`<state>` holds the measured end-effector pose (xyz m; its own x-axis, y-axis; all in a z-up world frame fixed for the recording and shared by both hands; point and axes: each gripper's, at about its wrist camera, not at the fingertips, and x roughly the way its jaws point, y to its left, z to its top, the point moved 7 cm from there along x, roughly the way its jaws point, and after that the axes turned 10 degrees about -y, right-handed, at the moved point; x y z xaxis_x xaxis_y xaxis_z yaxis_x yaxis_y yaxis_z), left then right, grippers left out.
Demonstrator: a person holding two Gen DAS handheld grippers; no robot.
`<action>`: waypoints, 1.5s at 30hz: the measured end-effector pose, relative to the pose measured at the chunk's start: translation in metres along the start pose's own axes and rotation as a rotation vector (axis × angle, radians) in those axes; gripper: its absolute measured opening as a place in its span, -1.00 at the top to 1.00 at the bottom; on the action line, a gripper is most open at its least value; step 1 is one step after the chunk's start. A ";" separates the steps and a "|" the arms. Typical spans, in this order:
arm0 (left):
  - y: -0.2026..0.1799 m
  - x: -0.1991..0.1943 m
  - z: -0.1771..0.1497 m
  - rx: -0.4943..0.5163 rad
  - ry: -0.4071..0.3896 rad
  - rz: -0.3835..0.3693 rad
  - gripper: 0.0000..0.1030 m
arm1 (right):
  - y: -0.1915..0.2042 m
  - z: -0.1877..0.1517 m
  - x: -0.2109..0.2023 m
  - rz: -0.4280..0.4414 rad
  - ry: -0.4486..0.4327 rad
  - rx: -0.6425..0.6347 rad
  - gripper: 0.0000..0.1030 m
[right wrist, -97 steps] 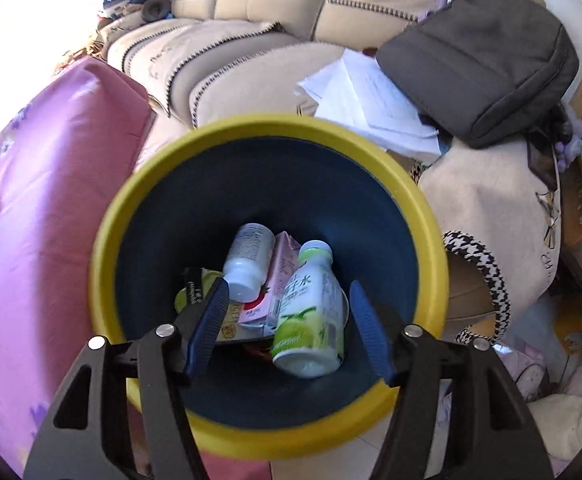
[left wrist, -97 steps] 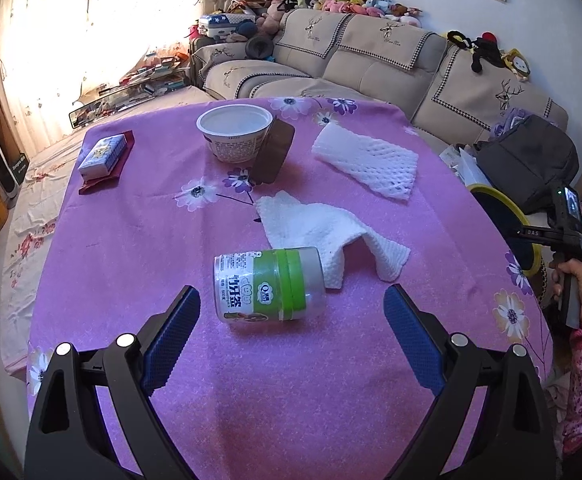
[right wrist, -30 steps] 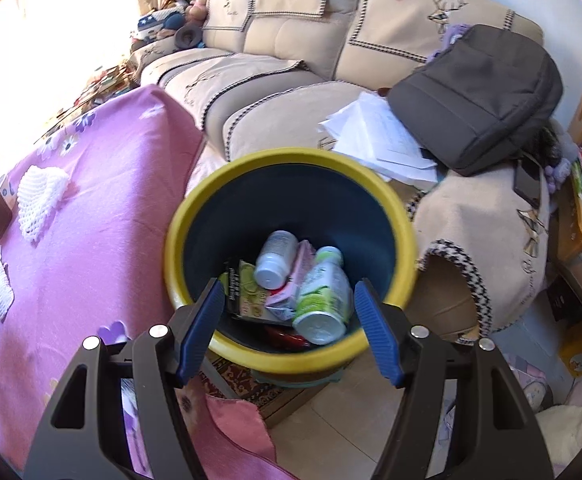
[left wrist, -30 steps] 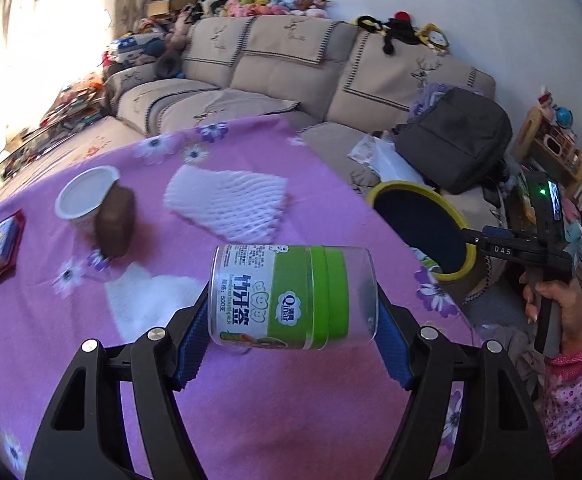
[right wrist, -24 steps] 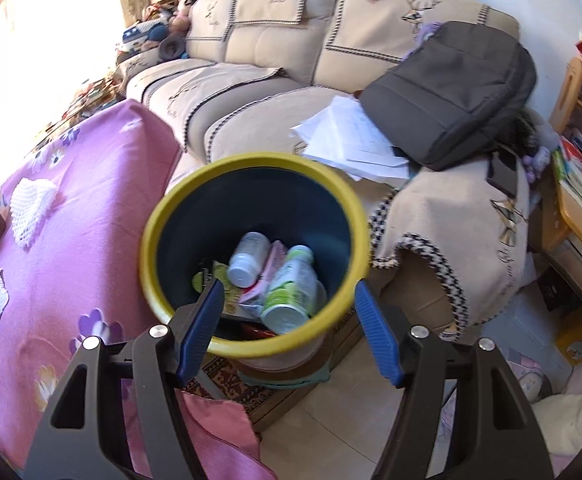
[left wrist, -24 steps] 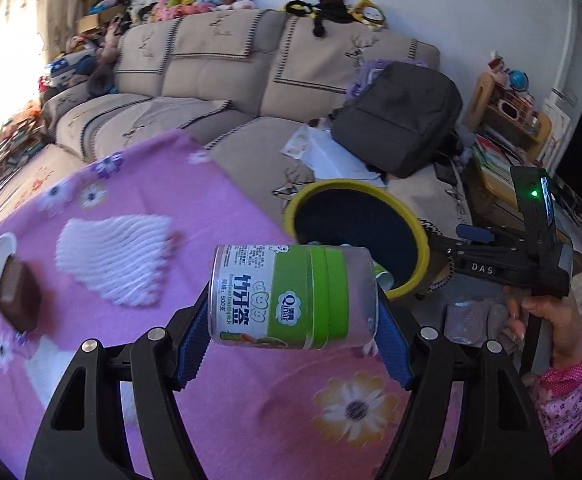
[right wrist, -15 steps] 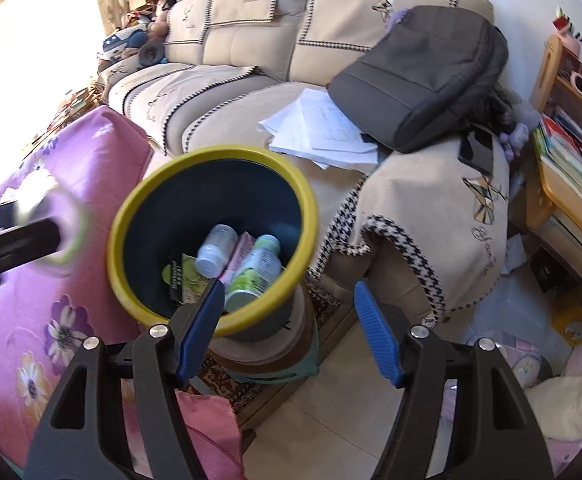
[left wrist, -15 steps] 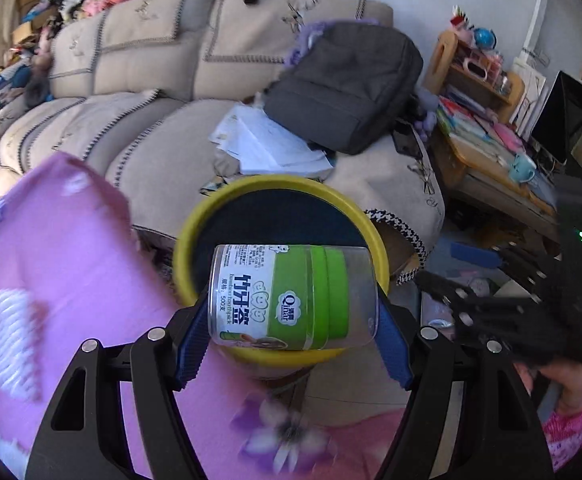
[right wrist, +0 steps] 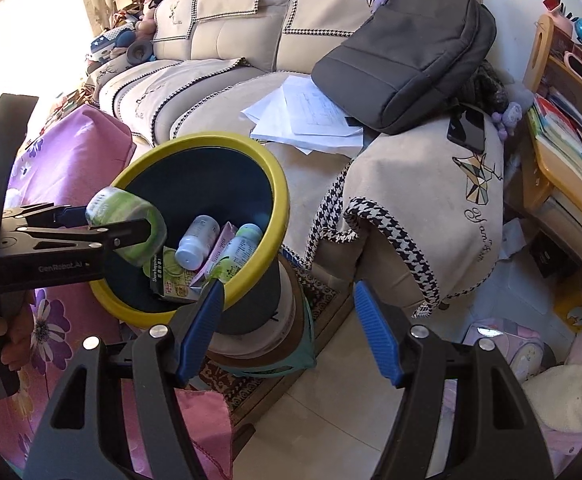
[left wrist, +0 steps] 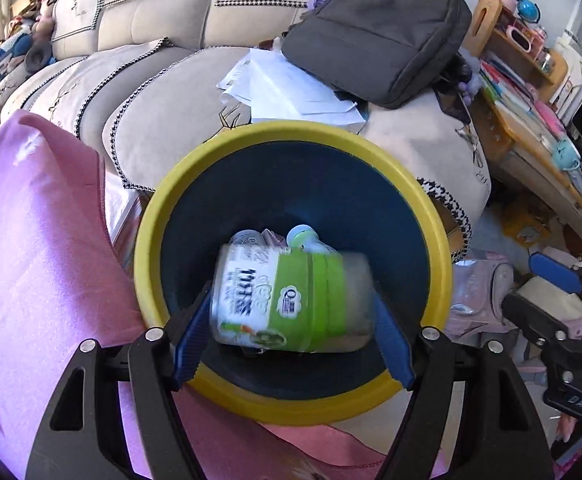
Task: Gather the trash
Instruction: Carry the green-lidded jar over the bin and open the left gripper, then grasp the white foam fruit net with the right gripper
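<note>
The bin (left wrist: pixel 291 400) sits at 12 o'clock below the left claw (left wrist: pixel 291 344). Its jaws are opening around the jar (left wrist: pixel 291 300), tilted above the bin's mouth: light, rigid, smooth plastic, best held across its ends. The right claw (right wrist: pixel 287 332) is apart, empty.

At frame centre the left tongs (left wrist: pixel 291 340) are opening, a blurred green-labelled jar (left wrist: pixel 291 300) tilted between their blue pads above the yellow-rimmed bin (left wrist: pixel 291 136). A pink tablecloth (left wrist: pixel 31 260) fills the left; a grey backpack (left wrist: pixel 375 28) lies upper right.
</note>
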<state>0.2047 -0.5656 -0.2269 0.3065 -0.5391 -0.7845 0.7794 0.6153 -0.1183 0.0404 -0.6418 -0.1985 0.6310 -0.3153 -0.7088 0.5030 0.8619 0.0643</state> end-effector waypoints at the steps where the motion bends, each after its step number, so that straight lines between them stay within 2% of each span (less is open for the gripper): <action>1: 0.002 -0.008 0.000 0.002 -0.016 0.004 -0.54 | 0.001 0.000 0.000 0.002 0.001 -0.001 -0.25; 3: 0.006 -0.027 0.001 0.004 -0.055 0.007 -0.66 | 0.003 0.000 0.001 0.004 0.003 -0.004 -0.25; 8: 0.024 -0.100 -0.006 -0.039 -0.148 -0.009 -0.67 | 0.014 0.001 0.001 0.019 0.002 -0.017 -0.25; 11: 0.041 -0.148 -0.021 -0.054 -0.222 0.021 -0.74 | 0.026 0.005 0.001 0.033 -0.002 -0.037 -0.25; 16: 0.085 -0.227 -0.066 -0.105 -0.325 0.112 -0.77 | 0.065 0.016 0.003 0.086 -0.014 -0.096 -0.25; 21: 0.145 -0.292 -0.120 -0.219 -0.400 0.261 -0.78 | 0.131 0.027 0.006 0.184 -0.018 -0.186 -0.25; 24: 0.176 -0.319 -0.152 -0.283 -0.414 0.322 -0.79 | 0.179 0.033 0.006 0.253 -0.022 -0.246 -0.25; 27: 0.200 -0.339 -0.181 -0.329 -0.415 0.374 -0.79 | 0.230 0.036 0.005 0.333 -0.022 -0.304 -0.30; 29: 0.211 -0.350 -0.199 -0.360 -0.416 0.383 -0.79 | 0.264 0.036 0.005 0.389 -0.017 -0.344 -0.32; 34: 0.232 -0.367 -0.220 -0.403 -0.436 0.401 -0.79 | 0.333 0.035 0.012 0.502 0.020 -0.407 -0.41; 37: 0.234 -0.369 -0.223 -0.411 -0.447 0.404 -0.79 | 0.356 0.038 0.022 0.514 0.034 -0.419 -0.42; 45: 0.233 -0.372 -0.224 -0.407 -0.455 0.409 -0.79 | 0.383 0.054 0.056 0.462 0.055 -0.426 -0.48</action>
<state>0.1497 -0.0933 -0.0992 0.7949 -0.3513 -0.4946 0.3164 0.9357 -0.1561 0.2996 -0.3510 -0.1757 0.6896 0.1390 -0.7107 -0.1012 0.9903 0.0955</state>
